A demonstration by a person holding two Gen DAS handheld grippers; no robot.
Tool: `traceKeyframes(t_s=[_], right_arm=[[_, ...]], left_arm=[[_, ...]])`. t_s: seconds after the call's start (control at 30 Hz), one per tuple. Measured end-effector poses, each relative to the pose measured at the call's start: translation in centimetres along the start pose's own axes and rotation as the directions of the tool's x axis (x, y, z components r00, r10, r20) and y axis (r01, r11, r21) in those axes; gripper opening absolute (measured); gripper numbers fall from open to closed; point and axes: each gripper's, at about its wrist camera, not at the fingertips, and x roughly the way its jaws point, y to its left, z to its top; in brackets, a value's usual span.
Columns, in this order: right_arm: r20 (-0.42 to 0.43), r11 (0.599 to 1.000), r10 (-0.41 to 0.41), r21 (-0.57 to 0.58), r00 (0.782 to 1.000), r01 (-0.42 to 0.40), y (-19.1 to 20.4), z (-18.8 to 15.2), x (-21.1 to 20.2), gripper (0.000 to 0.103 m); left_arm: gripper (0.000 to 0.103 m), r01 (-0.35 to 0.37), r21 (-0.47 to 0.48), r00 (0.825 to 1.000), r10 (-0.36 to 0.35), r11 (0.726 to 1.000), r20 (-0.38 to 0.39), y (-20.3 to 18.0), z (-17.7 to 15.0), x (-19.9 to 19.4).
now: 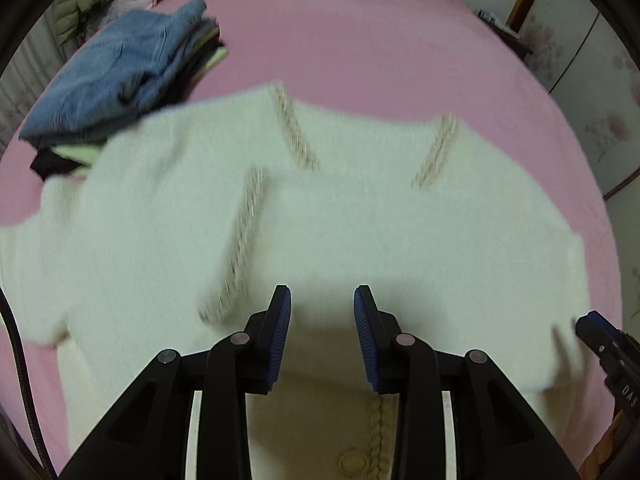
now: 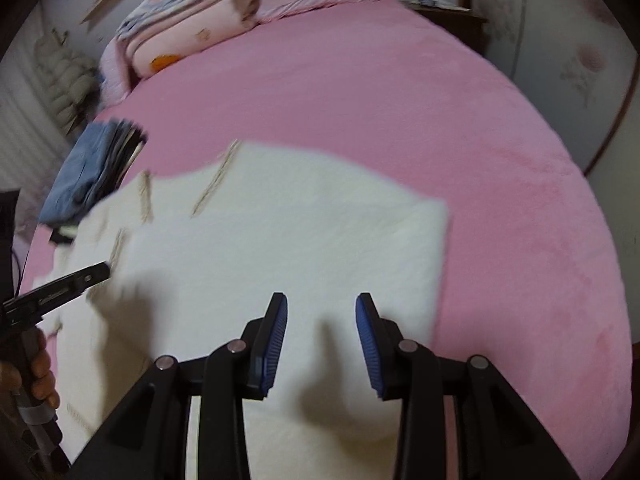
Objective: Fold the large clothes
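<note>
Pink plush bed cover (image 1: 380,48) fills both wrist views; bedroom wall and wardrobe panels behind.

Left claw (image 1: 322,308): blue pads apart, nothing between them, hanging just above the cream fluffy knit sweater with beige braided trim (image 1: 360,220). No cloth pinched.

Right claw (image 2: 321,314): pads likewise apart and empty, over the same sweater, nearer its right folded edge. A hand (image 2: 36,376) on the left tool's grip shows at the margin of the right view.

Sweater: lies flat on the bed, directly under both claws. Its right side looks already turned in, giving a straight edge; on its left side a sleeve still spreads outward. Frames blurred, so seam detail is uncertain.

Beyond the sweater, at its far left corner: folded stack topped by a blue denim garment (image 1: 120,76), touching or just overlapping the sweater edge; cannot tell which. Past that, pillows in a pink printed cover (image 2: 188,28) at the bed head.

Judgement: mid-fold, between grasps. Next move calls for dropping the claws onto a free edge, probably the left sleeve or hem, pinching both layers, then carrying it across without dragging the finished side.
</note>
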Motion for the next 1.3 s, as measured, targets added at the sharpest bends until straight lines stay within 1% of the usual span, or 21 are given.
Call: traceKeyframes(t_s=[0.03,0.1,0.13,0.2,0.27,0.4,0.5,0.57,0.63,0.7,0.73,0.77,0.8,0.83,0.87,0.93,1.03,1.13,1.2,1.27,1.3], right_arm=[[-0.020,1.000,0.003,-0.010,1.000,-0.003,0.5,-0.8,0.5,0.035],[-0.058,1.000,-0.007,-0.017,0.998,0.006,0.8,-2.3,1.7,0.028],[-0.063,1.000,-0.018,-0.019,0.998,0.016,0.7,-2.6,1.9,0.026],[-0.063,0.998,-0.063,-0.034,0.996,0.061,-0.5,-3.6,2.3,0.009],[-0.071,0.997,-0.068,-0.038,0.995,0.066,-2.2,-4.1,2.4,0.000],[-0.079,0.999,-0.014,-0.031,0.997,0.012,-4.7,-4.3,1.9,0.000],[-0.086,0.998,-0.030,-0.059,0.996,0.025,-4.3,-4.4,2.0,0.000],[-0.093,0.998,-0.040,-0.058,0.995,0.035,-4.0,-4.6,1.9,0.000],[-0.098,0.998,-0.044,-0.051,0.994,0.039,-3.6,-4.2,1.8,0.000],[-0.106,0.998,-0.053,-0.041,0.993,0.049,-3.3,-3.9,1.3,0.000],[-0.107,0.998,-0.055,-0.038,0.993,0.052,-3.2,-3.9,1.0,0.002],[-0.106,0.998,-0.059,-0.036,0.993,0.056,-3.0,-3.8,0.5,0.003],[-0.104,0.998,-0.062,-0.036,0.993,0.059,-2.7,-3.8,0.0,0.003],[-0.102,0.998,-0.060,-0.036,0.993,0.056,-2.4,-3.7,-0.4,0.003],[-0.097,0.998,-0.055,-0.033,0.994,0.052,-2.0,-3.6,-1.1,0.003],[-0.087,0.999,-0.040,-0.028,0.995,0.037,-1.1,-3.7,-2.4,0.003],[-0.073,1.000,0.002,-0.030,0.997,-0.004,1.4,-3.7,-4.4,0.003],[-0.068,0.997,0.051,-0.052,0.996,-0.055,5.2,-3.6,-5.8,0.003],[-0.068,0.993,0.093,-0.073,0.993,-0.098,8.7,-3.7,-6.5,0.003],[-0.069,0.987,0.125,-0.094,0.990,-0.131,11.9,-3.8,-7.0,0.003],[-0.075,0.982,0.149,-0.105,0.986,-0.156,14.3,-3.9,-7.1,0.003]], left_arm=[[0.031,-0.011,-0.013,1.000,0.011,1.000,-0.022,0.0,-0.9,0.5],[0.030,-0.036,-0.039,0.998,0.034,0.999,-0.045,0.5,-2.1,1.5],[0.029,-0.045,-0.049,0.998,0.043,0.998,-0.046,0.9,-2.6,1.8],[0.028,-0.040,-0.071,0.999,0.037,0.997,-0.039,1.4,-3.2,1.8],[0.028,-0.032,-0.093,0.999,0.028,0.995,-0.044,1.8,-3.2,1.8],[0.028,-0.049,-0.084,0.998,0.046,0.995,-0.039,1.7,-3.2,1.8],[0.028,-0.064,-0.064,0.998,0.062,0.996,-0.026,1.3,-3.3,1.4],[0.028,-0.070,-0.069,0.997,0.069,0.995,-0.024,1.3,-3.5,0.8],[0.029,-0.065,-0.085,0.998,0.063,0.994,-0.024,0.6,-3.9,-0.7],[0.032,-0.037,-0.101,0.999,0.035,0.994,-0.018,1.0,-4.1,-2.1],[0.036,-0.027,-0.107,1.000,0.026,0.994,-0.013,1.3,-4.1,-3.0],[0.043,-0.021,-0.111,1.000,0.020,0.994,-0.008,1.7,-3.9,-3.8],[0.046,-0.013,-0.117,1.000,0.014,0.993,0.001,2.3,-4.0,-4.9],[0.051,-0.008,-0.125,1.000,0.010,0.992,0.014,2.9,-4.2,-6.0],[0.053,-0.004,-0.134,1.000,0.008,0.991,0.029,3.8,-4.3,-7.2],[0.053,0.005,-0.151,0.999,0.000,0.989,0.039,5.9,-4.5,-9.0],[0.054,0.008,-0.202,0.998,0.004,0.979,0.057,10.4,-4.9,-11.4],[0.054,0.018,-0.280,0.997,0.003,0.960,0.075,16.1,-5.2,-13.4],[0.054,0.021,-0.328,0.997,0.005,0.945,0.078,19.9,-5.6,-14.3],[0.054,0.014,-0.378,0.998,0.011,0.926,0.064,24.2,-6.4,-15.0],[0.054,0.013,-0.397,0.998,0.012,0.918,0.060,25.9,-6.8,-15.2]])
